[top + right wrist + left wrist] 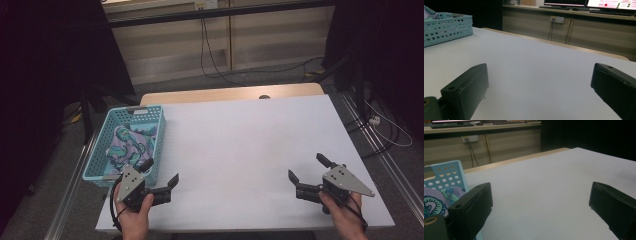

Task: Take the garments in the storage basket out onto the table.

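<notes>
High view: both hands rest at near edge of white table point(250, 140). Left gripper point(161, 176) has jaws spread wide, nothing between them; right gripper point(306, 169) likewise wide and empty. Patterned cloth point(129, 145) lies in teal basket point(150, 116), just left of and beyond left gripper. To pick it well, I'd judge: lift over basket rim, come down from above, pinch a raised fold, not the wall.

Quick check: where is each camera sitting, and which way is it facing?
High view: above the near edge, looking down on the table; both hands, left gripper and right gripper.
Left gripper view: rides that gripper, facing across the table; open jaws.
Right gripper view: rides that gripper, likewise; open jaws.
Shared: basket with cloth.
</notes>
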